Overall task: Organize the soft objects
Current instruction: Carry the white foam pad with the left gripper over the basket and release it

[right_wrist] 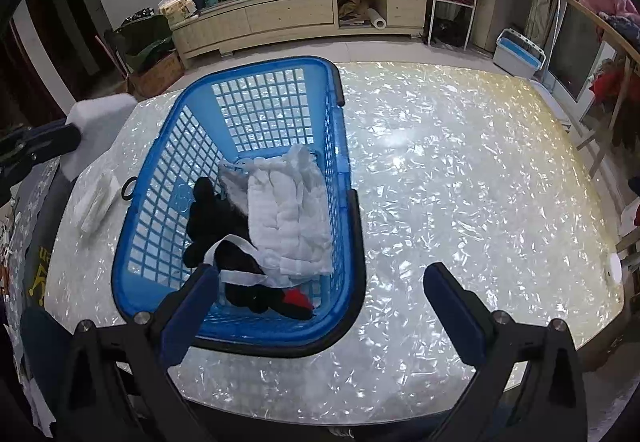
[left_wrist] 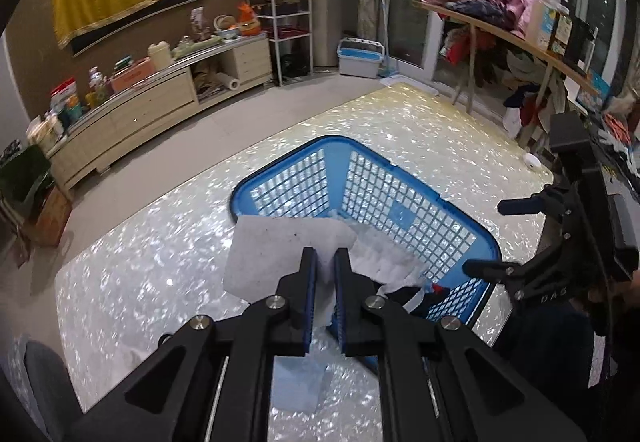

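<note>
1. My left gripper (left_wrist: 325,262) has its fingers clamped narrow on a white pad (left_wrist: 280,254), held above the table (left_wrist: 140,274) at the near-left rim of the basket (left_wrist: 400,209).
2. I judge the step is dropping it in: I'd carry it past the rim, over the bare grid floor, before letting go, since the thin limp sheet can drape over the edge.
3. My right gripper (right_wrist: 320,282) hangs wide and empty.
4. Inside lie quilted white cloth (right_wrist: 288,209) and a black plush (right_wrist: 224,226).
</note>
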Tool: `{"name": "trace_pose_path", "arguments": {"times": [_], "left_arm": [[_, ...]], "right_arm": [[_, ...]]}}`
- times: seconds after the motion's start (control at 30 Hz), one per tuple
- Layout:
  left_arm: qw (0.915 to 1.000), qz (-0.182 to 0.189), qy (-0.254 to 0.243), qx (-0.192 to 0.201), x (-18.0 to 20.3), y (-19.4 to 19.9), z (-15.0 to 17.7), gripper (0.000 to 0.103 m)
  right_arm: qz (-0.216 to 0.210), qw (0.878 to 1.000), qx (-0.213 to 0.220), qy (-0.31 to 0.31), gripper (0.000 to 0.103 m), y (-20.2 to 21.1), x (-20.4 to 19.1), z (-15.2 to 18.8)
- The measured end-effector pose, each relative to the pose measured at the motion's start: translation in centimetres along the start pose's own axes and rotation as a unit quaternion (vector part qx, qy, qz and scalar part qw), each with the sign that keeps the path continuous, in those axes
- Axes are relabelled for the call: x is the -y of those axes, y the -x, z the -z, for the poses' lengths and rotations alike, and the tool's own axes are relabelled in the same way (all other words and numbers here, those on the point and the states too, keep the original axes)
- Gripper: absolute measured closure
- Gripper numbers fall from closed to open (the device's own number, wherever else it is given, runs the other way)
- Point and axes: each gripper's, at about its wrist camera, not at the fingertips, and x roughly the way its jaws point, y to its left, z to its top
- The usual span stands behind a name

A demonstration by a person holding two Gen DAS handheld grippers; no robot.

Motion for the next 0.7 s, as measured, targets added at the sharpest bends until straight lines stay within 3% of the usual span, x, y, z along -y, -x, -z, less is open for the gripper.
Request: {"name": "trace_pose_path", "arguments": {"times": [0.7], "left_arm": [[0.9947, 0.033, -0.065, -0.072, 2.9, -10.1, -3.4, 0.095]], "right_arm": [[-0.024, 0.999, -0.02, -0.011, 0.0, -2.3, 1.5, -0.7]]}}
